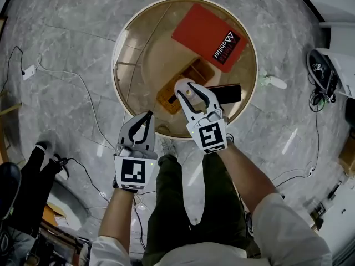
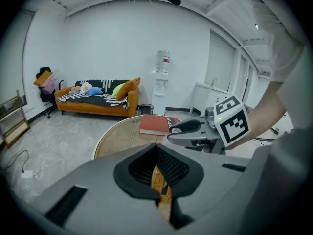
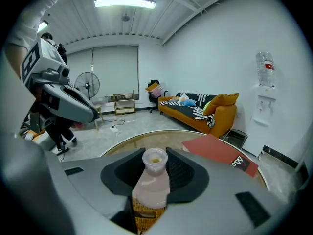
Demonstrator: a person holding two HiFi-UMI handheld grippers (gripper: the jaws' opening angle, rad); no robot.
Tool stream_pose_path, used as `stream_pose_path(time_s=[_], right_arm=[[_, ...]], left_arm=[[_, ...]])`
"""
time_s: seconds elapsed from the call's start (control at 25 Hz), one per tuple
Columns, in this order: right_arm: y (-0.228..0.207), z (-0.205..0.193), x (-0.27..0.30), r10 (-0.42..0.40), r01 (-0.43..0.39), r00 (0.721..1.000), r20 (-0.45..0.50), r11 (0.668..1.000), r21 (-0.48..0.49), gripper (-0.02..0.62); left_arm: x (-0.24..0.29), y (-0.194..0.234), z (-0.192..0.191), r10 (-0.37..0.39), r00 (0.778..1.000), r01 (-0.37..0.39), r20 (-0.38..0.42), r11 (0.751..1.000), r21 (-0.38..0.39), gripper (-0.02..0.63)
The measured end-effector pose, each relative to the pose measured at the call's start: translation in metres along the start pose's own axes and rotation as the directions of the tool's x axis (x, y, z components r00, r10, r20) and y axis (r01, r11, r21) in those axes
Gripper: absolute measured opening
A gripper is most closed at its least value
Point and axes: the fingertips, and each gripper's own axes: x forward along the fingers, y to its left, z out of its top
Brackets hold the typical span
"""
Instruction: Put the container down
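Container point(image 3: 155, 182) gripped in right claw point(image 1: 187, 88) over round table point(image 1: 138, 49), near rim; left claw point(image 1: 148, 116) clenched, empty.

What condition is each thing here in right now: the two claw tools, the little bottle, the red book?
Left gripper: jaws shut, nothing between them.
Right gripper: jaws closed on the bottle.
Bottle: held, neck pointing out past the jaw tips.
Red book: closed, lying flat on the glass table.
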Motion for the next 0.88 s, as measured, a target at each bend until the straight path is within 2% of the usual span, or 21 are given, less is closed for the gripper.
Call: stream_pose_path(time_s=[0.2, 0.36, 0.88], right_arm=[[-0.009, -0.012, 0.022, 0.005, -0.004, 0.999, 0.046, 1.0, -0.022, 0.153], [-0.013, -0.022, 0.032, 0.006, -0.005, 0.999, 0.044, 1.0, -0.027, 0.153], [-0.015, -0.039, 0.053, 0.013, -0.012, 1.0, 0.021, 0.999, -0.037, 0.153]], left_arm=[[0.025, 0.009, -0.008, -0.002, 1.0, 0.002, -0.008, 1.0, 0.008, 0.008], [0.031, 0.011, -0.018, 0.005, 0.999, -0.006, -0.049, 1.0, -0.024, 0.008], [0.035, 0.016, -0.036, 0.0, 0.998, -0.001, -0.064, 1.0, -0.021, 0.008]])
